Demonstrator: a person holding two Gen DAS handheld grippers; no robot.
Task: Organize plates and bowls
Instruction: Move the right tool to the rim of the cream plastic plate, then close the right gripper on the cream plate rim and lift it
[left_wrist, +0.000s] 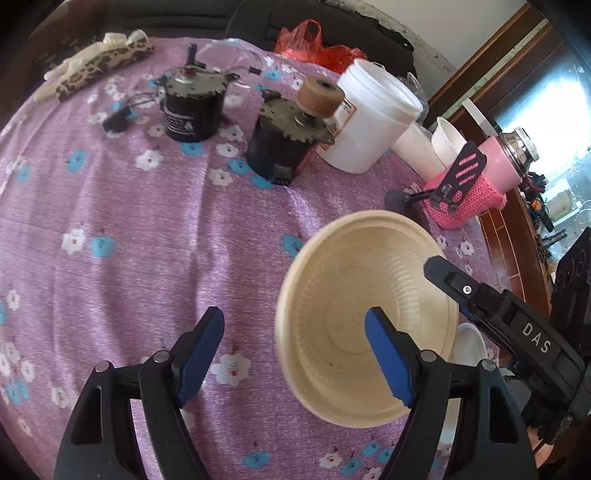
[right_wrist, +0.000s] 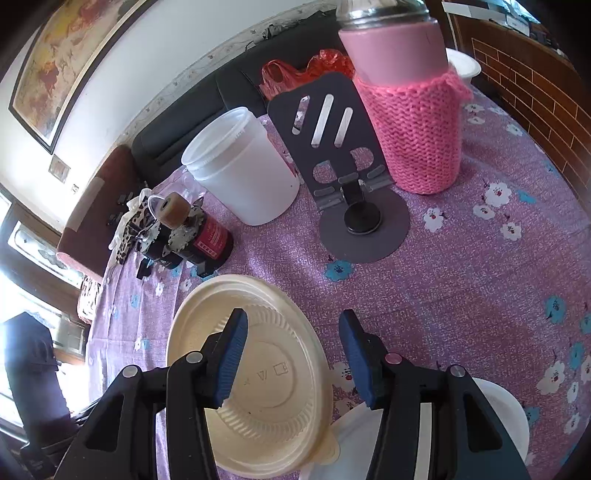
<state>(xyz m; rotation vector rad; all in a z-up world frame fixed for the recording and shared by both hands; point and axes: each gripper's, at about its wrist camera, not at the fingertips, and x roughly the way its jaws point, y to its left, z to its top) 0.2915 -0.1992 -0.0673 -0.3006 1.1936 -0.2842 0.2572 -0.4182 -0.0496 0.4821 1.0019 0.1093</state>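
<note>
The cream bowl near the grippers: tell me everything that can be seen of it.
The cream bowl is a shallow, round disposable dish, seemingly moulded pulp or foam, with a wide flat rim, ribbed inner wall and small embossed marks on its base. It is empty and sits upright on the floral purple tablecloth. In the right wrist view its near edge overlaps a white dish. Both grippers are over it with jaws apart; one blue finger of the right gripper reaches above its interior, and no pad visibly presses it.
</note>
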